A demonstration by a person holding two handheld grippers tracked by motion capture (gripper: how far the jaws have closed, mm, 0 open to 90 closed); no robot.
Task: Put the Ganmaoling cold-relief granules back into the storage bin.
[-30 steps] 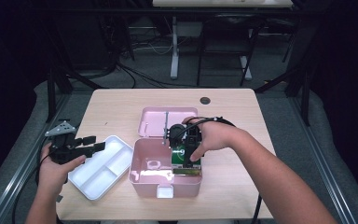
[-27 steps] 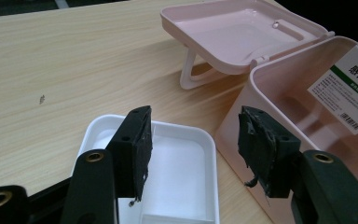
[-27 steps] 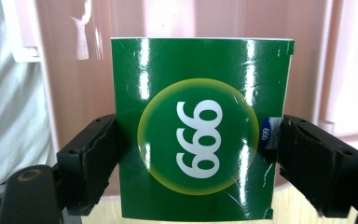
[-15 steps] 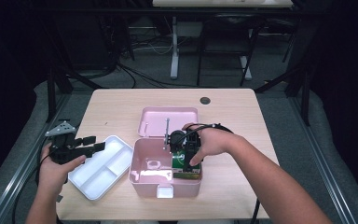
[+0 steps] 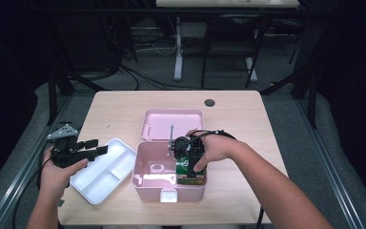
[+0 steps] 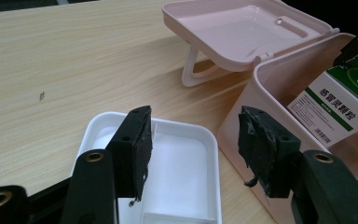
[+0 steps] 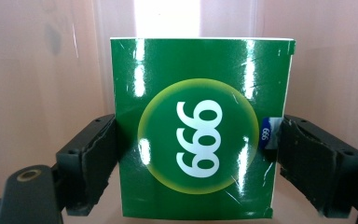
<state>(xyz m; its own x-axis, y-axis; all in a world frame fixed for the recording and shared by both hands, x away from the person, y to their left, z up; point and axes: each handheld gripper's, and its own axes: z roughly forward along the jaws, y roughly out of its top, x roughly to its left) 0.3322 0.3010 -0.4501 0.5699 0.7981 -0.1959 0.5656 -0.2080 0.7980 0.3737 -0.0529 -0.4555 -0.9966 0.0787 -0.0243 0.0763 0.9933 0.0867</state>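
The right gripper (image 5: 187, 151) reaches down into the open pink plastic storage box (image 5: 148, 180) near the front edge of the pale wooden surface (image 5: 124, 102), its jaws closed against the two narrow sides of a glossy green cardboard medicine carton marked 999 (image 7: 200, 128). The left jaw presses flat; the right jaw seems to touch by the blue mark, though a sliver of gap cannot be ruled out. The carton stands on edge at the box's 3 o'clock side, close to the wall, probably so it takes little room and can be gripped from above.

The box's pink hinged lid (image 5: 172, 123) lies folded back at 12 o'clock, clear of the hand's path. At the box's 9 o'clock sits a white divided plastic tray (image 5: 106, 169), likely lifted out to give access. The left gripper (image 6: 193, 147) hovers over that tray, jaws wide apart and holding nothing, seemingly waiting out of the way.
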